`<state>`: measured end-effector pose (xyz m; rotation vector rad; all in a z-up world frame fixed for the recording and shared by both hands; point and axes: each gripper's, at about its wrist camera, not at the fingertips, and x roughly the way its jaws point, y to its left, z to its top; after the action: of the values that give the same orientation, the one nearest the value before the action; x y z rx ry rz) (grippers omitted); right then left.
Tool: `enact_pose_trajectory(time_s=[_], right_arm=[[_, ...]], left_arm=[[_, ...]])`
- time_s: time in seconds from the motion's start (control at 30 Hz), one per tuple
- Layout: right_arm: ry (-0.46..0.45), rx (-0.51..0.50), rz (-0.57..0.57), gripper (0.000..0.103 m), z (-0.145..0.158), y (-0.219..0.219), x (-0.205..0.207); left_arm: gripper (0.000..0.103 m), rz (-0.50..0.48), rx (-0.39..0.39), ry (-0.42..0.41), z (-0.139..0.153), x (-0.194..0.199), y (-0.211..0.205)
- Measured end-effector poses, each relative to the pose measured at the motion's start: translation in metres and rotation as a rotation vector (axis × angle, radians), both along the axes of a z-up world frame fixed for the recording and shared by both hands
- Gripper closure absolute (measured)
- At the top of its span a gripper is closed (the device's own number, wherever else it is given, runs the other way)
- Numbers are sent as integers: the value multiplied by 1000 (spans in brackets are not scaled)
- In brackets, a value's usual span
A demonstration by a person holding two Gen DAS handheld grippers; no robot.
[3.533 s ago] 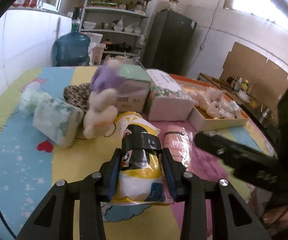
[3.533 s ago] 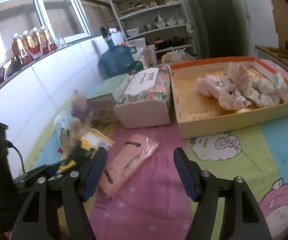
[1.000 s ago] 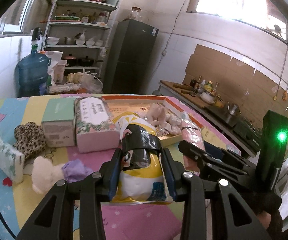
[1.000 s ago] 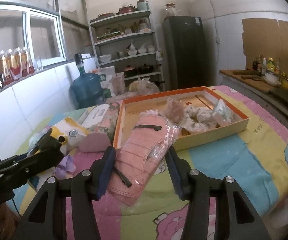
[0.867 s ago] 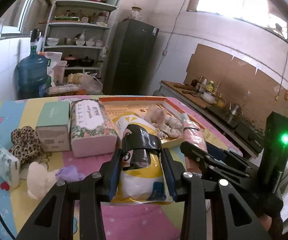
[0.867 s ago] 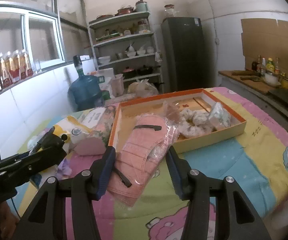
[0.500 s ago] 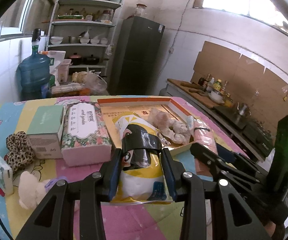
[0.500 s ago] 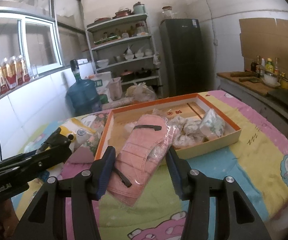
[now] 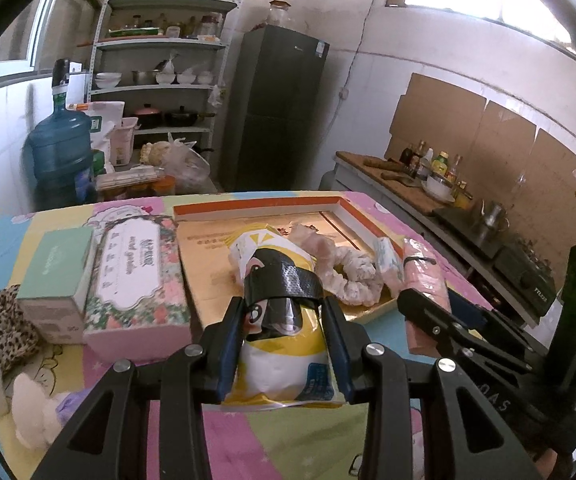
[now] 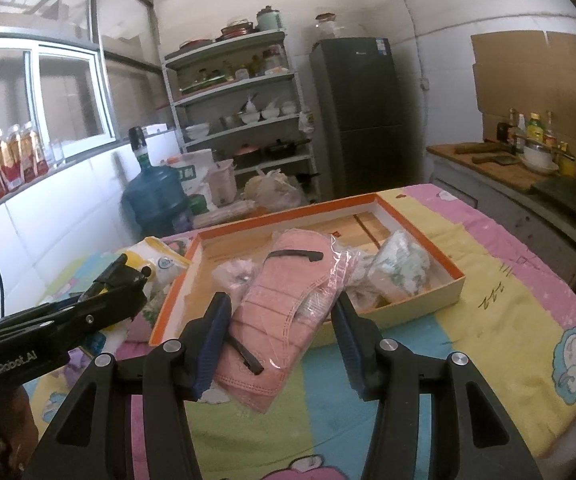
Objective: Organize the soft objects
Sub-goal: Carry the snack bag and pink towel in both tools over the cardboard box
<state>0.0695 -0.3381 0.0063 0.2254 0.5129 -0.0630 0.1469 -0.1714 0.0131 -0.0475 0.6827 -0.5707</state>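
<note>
Both tongs carry soft packs at the near edge of the orange-rimmed tray.

Left tongs (image 9: 284, 344) pinch a yellow-and-white pouch (image 9: 278, 316) at lower centre, its far end over the tray (image 9: 256, 205). Right tongs (image 10: 282, 340) pinch a pink mask pack (image 10: 288, 300), reaching over the tray's near wall. Bare floor shows in the tray's left half; white bundles (image 9: 347, 268) crowd its right. A floral tissue box (image 9: 136, 276) stands just beside the tray's left wall on the tabletop (image 10: 507, 300).

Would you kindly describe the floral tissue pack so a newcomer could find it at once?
Start at the shallow orange-rimmed cardboard tray on the cartoon-print tablecloth. Along the tray's left edge lies the soft rectangular floral tissue pack. Unlike the plain mint-green box beside it, it has pink flowers around a white label.
</note>
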Motion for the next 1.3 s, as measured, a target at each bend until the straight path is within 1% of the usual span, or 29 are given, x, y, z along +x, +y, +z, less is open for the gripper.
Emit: enact_pose_trajectory(time_s=[0.47,0.8,0.9,1.0,1.13,1.3], right_arm=[[-12,-7,-20,50,4,-41,21],[-18,-20,-6,50,6,-62,43],[-12,-3,20,50,7,-71,53],[6,24,72,50,6,-78,66],[38,36,149,50,9,-84,90],[65,18,211,50,12,-88,115]], left_arm=[[64,7,16,11,-1,29,-33],[64,27,26,16,2,54,-55],[64,33,29,20,4,65,-61],[64,39,33,30,5,77,-65],[64,61,36,51,7,99,-71],[64,75,31,123,2,129,-77]])
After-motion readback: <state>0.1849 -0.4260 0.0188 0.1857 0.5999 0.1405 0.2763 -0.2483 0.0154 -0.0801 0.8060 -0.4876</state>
